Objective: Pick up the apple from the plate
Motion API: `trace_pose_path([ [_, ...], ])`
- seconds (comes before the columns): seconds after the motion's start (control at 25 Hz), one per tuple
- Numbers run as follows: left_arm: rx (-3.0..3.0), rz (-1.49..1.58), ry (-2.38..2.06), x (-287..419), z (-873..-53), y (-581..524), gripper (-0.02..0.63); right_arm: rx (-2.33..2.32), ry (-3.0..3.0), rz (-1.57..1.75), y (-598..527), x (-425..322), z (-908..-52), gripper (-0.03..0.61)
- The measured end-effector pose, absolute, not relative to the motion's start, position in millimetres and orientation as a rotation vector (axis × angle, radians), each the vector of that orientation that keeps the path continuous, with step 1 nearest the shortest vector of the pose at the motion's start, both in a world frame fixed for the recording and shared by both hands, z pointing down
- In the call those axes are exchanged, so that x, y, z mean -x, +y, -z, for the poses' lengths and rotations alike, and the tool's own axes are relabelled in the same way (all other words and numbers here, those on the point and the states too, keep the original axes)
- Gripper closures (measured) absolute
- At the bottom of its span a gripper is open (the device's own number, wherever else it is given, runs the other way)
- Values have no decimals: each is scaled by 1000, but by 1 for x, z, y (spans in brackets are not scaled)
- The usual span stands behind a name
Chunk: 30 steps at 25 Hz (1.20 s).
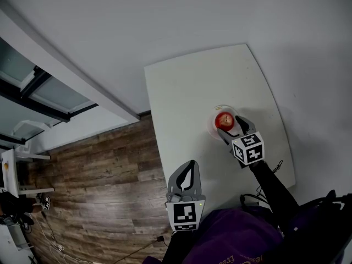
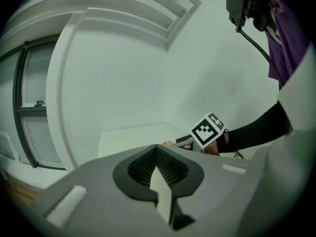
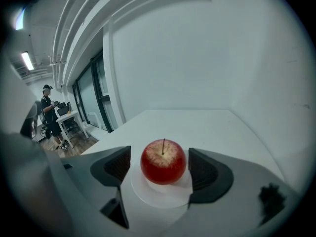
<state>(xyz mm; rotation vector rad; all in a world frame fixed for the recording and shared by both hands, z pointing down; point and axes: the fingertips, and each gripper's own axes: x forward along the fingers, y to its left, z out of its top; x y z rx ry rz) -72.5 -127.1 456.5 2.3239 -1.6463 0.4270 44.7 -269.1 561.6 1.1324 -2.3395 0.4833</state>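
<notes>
A red apple (image 1: 224, 120) (image 3: 163, 161) with its stem up sits on a small white plate (image 1: 211, 126) (image 3: 159, 199) near the right side of the white table (image 1: 187, 92). My right gripper (image 1: 229, 125) (image 3: 160, 167) is open, with one pad on each side of the apple and a narrow gap at both. My left gripper (image 1: 190, 164) (image 2: 157, 149) is shut and empty, held near the table's front edge, well left of and nearer than the plate. It points toward the right gripper's marker cube (image 2: 208, 129).
The table stands against a white wall. Wooden floor (image 1: 93, 186) lies to its left, with glass doors beyond (image 1: 49, 92). A black cable (image 1: 275, 166) lies by the table's front right edge. A person stands at a desk far off (image 3: 48, 113).
</notes>
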Motion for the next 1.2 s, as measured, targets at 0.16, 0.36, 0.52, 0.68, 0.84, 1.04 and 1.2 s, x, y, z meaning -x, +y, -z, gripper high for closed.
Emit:
trace_pose_path([
  [0.16,-2320,-430,-1644,73,-459,-130,607,-1120,-2319,-514,-274,-42,-570,227],
  [0.36,-2310,-439,-1639,75,-463,-130,607,-1116,-2309,-530,-279,-40,-575,227],
  [0.52,-2308,-440,-1636,76,-463,-129,607,-1102,-2305,-543,-281,-39,-577,227],
  [0.68,-2309,-438,-1636,76,-463,-129,607,-1101,-2293,-548,-282,-40,-581,227],
  [0.84,-2309,-442,-1636,78,-463,-129,607,-1102,-2280,-558,-283,-41,-585,227],
  [1.04,-2311,-440,-1636,78,-462,-131,607,-1092,-2286,-549,-285,-39,-585,229],
  [1.2,-2314,-437,-1639,77,-463,-132,607,-1058,-2279,-527,-284,-39,-586,229],
])
